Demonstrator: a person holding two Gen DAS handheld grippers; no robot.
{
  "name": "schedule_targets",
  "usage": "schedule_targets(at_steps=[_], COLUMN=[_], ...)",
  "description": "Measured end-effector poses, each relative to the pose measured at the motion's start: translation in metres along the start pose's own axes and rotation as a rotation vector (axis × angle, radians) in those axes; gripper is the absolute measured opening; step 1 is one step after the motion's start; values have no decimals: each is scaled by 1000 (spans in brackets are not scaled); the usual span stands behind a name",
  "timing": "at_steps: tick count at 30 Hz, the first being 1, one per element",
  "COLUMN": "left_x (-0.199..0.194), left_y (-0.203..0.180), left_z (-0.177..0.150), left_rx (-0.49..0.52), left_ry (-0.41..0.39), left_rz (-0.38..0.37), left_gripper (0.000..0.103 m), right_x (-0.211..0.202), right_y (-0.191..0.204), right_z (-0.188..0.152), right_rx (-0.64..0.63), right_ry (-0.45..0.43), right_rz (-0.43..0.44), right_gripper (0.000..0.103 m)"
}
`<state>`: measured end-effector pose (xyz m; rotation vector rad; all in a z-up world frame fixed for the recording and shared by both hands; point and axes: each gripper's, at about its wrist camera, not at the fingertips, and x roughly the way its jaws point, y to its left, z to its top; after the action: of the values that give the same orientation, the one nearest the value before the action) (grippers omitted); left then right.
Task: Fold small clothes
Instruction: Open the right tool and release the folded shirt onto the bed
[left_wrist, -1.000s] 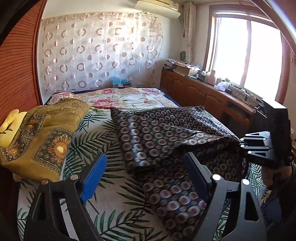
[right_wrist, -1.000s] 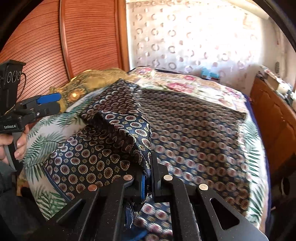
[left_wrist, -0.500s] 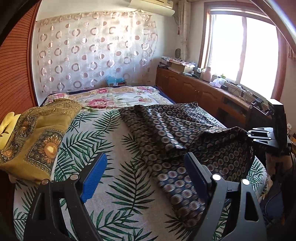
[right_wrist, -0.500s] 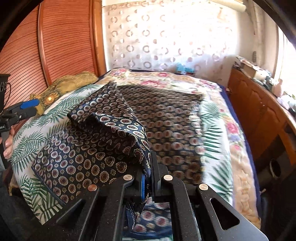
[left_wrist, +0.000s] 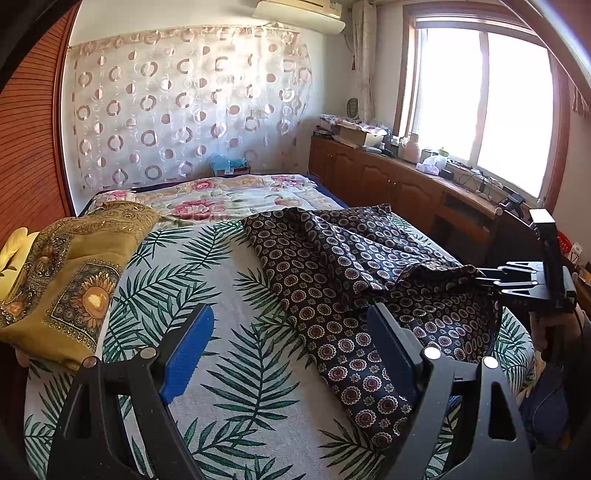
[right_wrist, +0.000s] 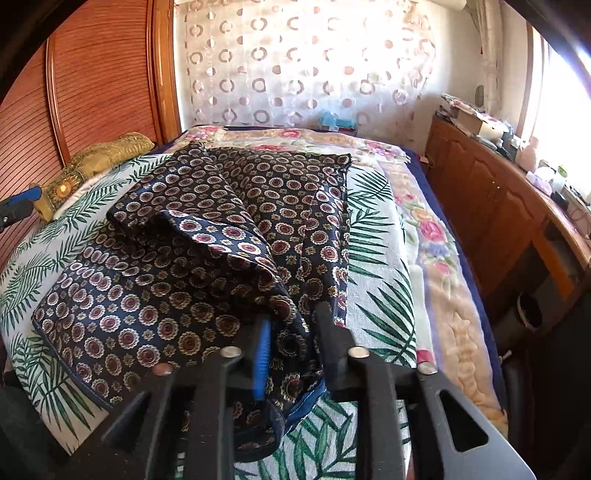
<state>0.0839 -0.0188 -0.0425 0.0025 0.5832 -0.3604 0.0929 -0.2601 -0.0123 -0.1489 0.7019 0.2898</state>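
The bed (left_wrist: 236, 369), under a palm-leaf sheet with a floral blanket at its far end, is the landmark for everything here. One dark navy medallion-print cloth (right_wrist: 207, 258) lies across the bed's window-side half, reaching from near the floral blanket down to the near edge, with one flap already doubled over on top of itself and a raised ridge running along that fold. One ochre sunflower-print cloth (left_wrist: 70, 280) sits bundled at the bed's wardrobe-side edge, well apart from the dark one. So there are two cloths in all, and two tools. The step in hand looks like the end of one fold on the dark cloth: the right tool (right_wrist: 291, 332) has just been parting its jaws at the bed's near edge, and a bunched corner of the cloth sits between them, no longer pinched as far as the right wrist view shows. The left tool (left_wrist: 291, 343) hangs over bare sheet near the middle of the bed, jaws wide apart and holding nothing, its right finger just at the dark cloth's long edge. The next move probably calls for drawing the right tool clear without dragging the corner, then flattening the ridge or taking a fresh edge for the second fold.
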Motion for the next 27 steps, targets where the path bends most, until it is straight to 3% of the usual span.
schedule_targets(at_steps=[3,8,13,21,27], left_x=[1,1,3,5,6], left_y=[0,-3,-5,-4,-4], left_z=[1,0,0,-4,-5], left_rx=[-1,-1,4,3,4], left_ry=[1,2,6,20,28], left_rz=[0,-2,-2,-4,-7], left_gripper=[86,86,86,86,86], right_x=[-16,-35,-23,31,72], right_y=[0,14,42,75,91], right_z=[5,18,39,76,81], right_rx=[-16,-46,-115,-222,-321], right_ry=[-48,-96,-92,-11,88], right_rz=[29,55,91,198,217], right_gripper=[48,52,52,52,53])
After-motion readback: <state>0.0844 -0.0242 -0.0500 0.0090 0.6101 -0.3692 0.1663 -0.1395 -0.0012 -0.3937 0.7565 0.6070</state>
